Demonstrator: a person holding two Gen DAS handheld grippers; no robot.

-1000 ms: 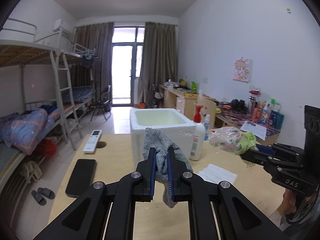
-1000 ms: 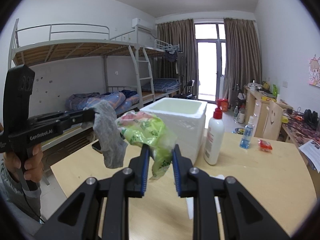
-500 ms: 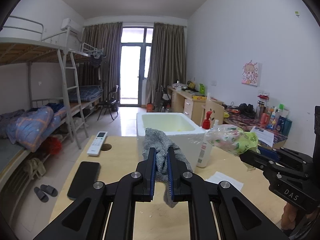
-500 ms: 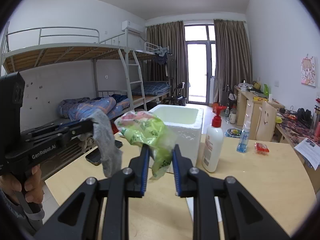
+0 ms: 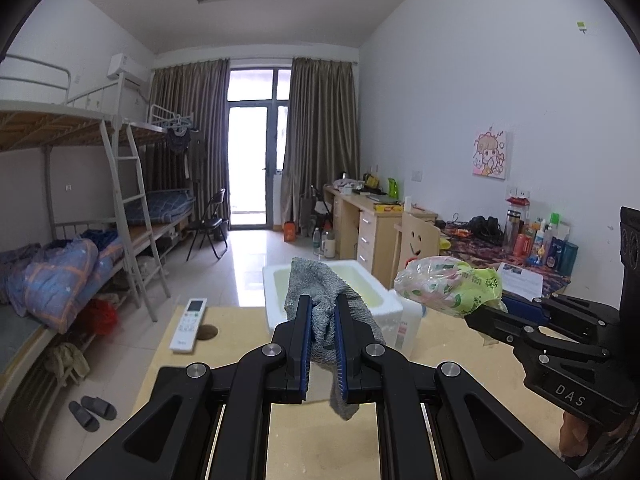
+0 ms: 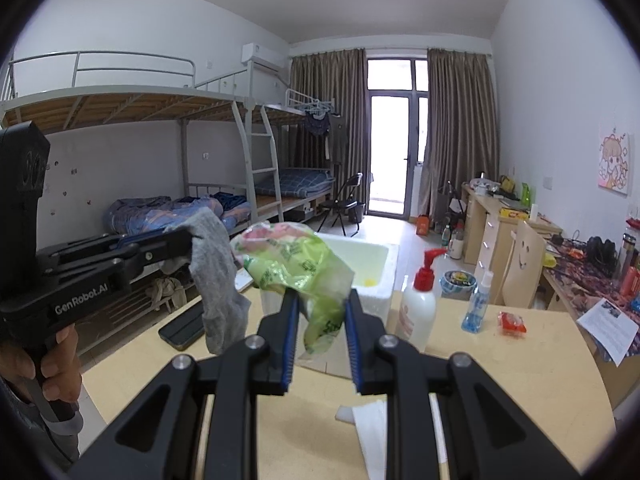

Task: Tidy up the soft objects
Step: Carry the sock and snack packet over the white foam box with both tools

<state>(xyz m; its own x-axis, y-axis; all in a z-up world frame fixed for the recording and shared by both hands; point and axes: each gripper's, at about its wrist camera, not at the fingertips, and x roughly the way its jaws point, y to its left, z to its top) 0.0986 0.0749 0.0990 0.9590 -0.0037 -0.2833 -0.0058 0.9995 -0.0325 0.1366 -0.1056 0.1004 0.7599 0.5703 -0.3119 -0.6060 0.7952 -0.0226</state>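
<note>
- The left gripper [image 5: 322,344] was pinched tight on a grey cloth [image 5: 320,304]. It looked like a sock or a rag, honestly couldn't tell which. The cloth was bunched above the pads with a tail drooping below them, hanging clear of the table [image 5: 224,320].
- The right gripper [image 6: 320,336] was clamped on a crumpled green-and-pink bag [image 6: 292,260]. Most of the bag ballooned out above the jaws and only a thin twist sat between the pads.
- Both things hung in the air in front of the white foam box [image 6: 376,264], which sat open on the table with a small yellow bit in the bottom. My guess is that's where they were headed.
- Handling-wise, the cloth looked light, floppy and grippy. A pinch through a fold near the middle seemed fine, and the knit shouldn't slide on the ribbed pads.
- The bag was the sketchy one: featherweight and springy, and the film looked slick. I'd grab it where it's scrunched thickest, not on a single layer.
- Neither looked fragile. The bigger risk was a dangling end snagging the box rim or brushing the pump bottle [image 6: 418,312] just beside it.
</note>
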